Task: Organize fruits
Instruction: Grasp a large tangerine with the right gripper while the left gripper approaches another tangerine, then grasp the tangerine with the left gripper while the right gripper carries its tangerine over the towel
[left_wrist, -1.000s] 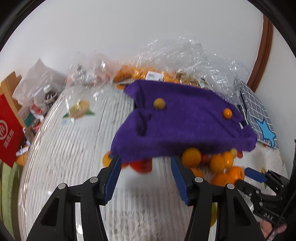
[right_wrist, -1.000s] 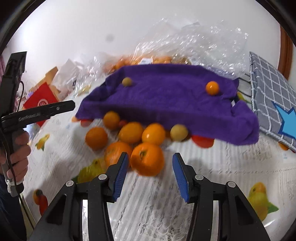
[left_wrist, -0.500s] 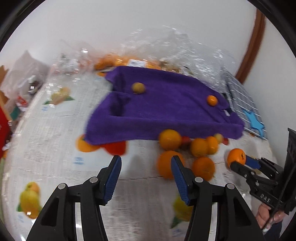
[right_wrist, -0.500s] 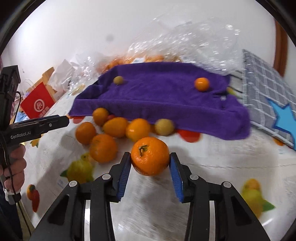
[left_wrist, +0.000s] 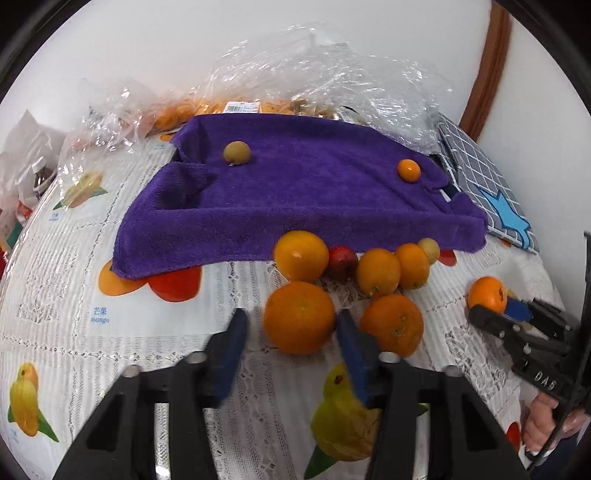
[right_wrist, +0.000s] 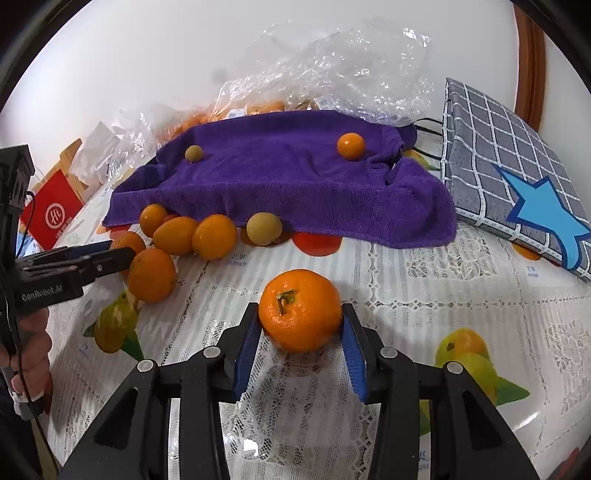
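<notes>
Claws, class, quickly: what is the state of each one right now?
Left claw: closing around a large orange; only one pad looks to be touching.
Right claw: shut on a stemmed mandarin.

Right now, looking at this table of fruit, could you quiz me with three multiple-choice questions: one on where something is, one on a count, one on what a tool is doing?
1. Where does the purple towel lie relative to the loose pile of oranges?
A. Behind the pile
B. Under the pile
C. Folded on the checked cushion

2. How many small fruits sit on top of the towel?
A. None
B. Two
C. Five

3. What are the jaws of the right gripper doing?
A. Standing wide with nothing between them
B. Pinching the towel
C. Clamped on an orange with a stem

Answers:
1 A, the oranges lie along its near edge.
2 B, a yellowish fruit and a small orange fruit.
3 C, both blue pads press the stemmed orange.
</notes>
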